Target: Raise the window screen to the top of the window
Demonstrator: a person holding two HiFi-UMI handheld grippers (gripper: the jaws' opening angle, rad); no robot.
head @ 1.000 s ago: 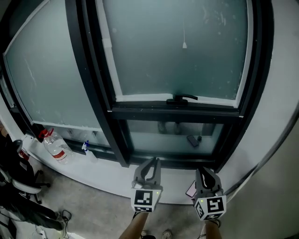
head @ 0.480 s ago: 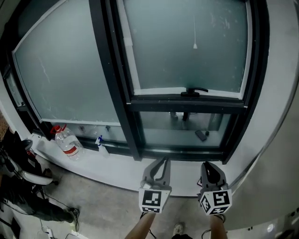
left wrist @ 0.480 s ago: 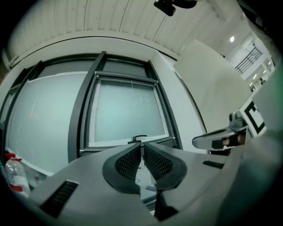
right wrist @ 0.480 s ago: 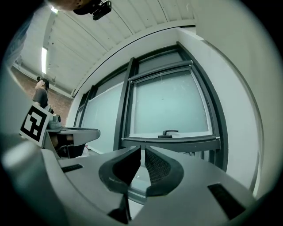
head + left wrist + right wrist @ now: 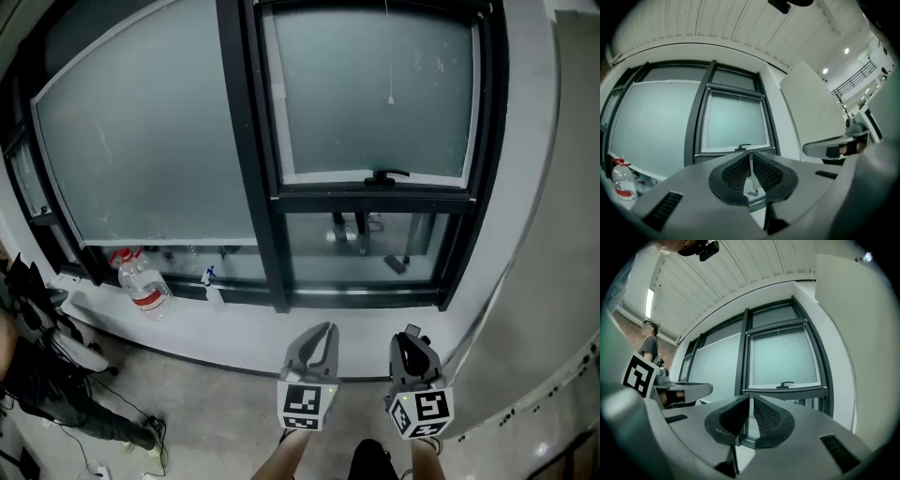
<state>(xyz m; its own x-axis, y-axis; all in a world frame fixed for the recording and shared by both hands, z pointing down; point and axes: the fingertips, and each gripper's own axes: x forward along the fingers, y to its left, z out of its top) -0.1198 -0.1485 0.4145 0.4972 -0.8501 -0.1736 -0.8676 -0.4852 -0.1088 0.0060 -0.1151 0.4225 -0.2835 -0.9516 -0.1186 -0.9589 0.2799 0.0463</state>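
The left gripper [image 5: 322, 330] and right gripper [image 5: 410, 337] hang clenched and empty below the frosted, dark-framed window screen [image 5: 375, 94]. The red label on the clear plastic bottle [image 5: 142, 286] is too small to read.

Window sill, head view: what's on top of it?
A clear water bottle with a red cap and a small spray bottle on its left stretch. The left gripper and right gripper cover part of the sill's near edge.

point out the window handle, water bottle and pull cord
window handle [image 5: 386, 175], head view, its black lever
water bottle [image 5: 142, 284], head view, its clear body
pull cord [image 5: 391, 98], head view, its bottom toggle
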